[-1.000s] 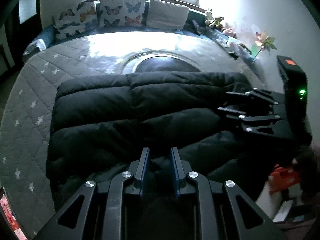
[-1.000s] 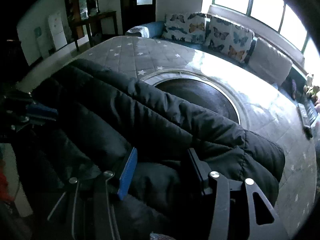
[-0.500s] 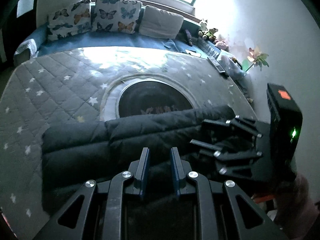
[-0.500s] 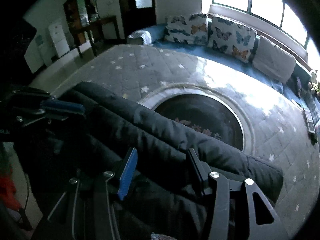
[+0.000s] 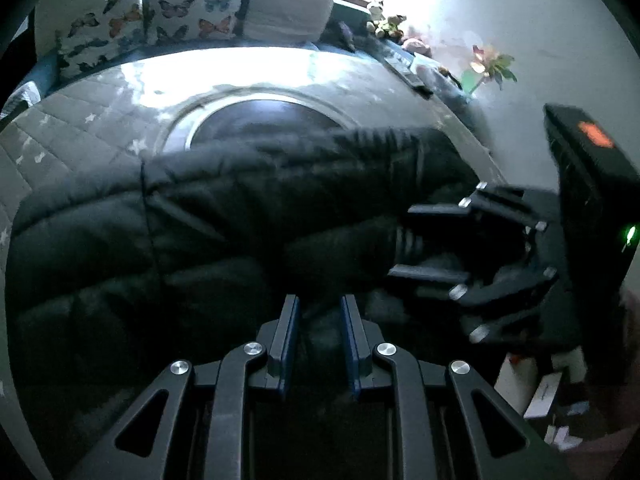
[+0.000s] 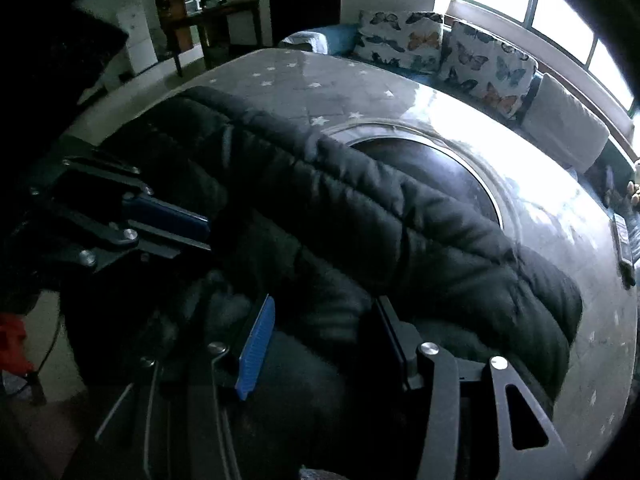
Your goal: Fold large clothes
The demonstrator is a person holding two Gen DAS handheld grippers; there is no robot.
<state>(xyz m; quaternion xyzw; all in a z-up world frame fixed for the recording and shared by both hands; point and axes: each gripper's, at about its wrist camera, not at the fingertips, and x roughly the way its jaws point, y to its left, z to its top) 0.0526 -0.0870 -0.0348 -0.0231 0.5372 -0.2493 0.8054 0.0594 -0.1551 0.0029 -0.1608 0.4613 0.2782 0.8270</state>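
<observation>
A large black quilted jacket [image 5: 224,216] lies in a folded bundle across the near part of a grey star-patterned mat [image 5: 80,128]; it also fills the right wrist view [image 6: 400,240]. My left gripper [image 5: 316,312] is shut on a fold of the jacket at its near edge. My right gripper [image 6: 324,320] has its jaws set wide with thick jacket fabric bunched between them. The right gripper shows at the right of the left wrist view [image 5: 424,240]. The left gripper shows at the left of the right wrist view [image 6: 200,232].
A dark round inset [image 5: 260,120] sits in the middle of the mat, partly under the jacket. Butterfly cushions [image 5: 192,12] and a plain cushion [image 5: 288,12] line the far bench. A remote [image 6: 624,240], soft toys [image 5: 384,20] and a flower [image 5: 488,60] stand by the wall.
Both grippers lifted the jacket's edge back toward me, then carried it forward over the mat. The bundle now covers part of the round inset again.
</observation>
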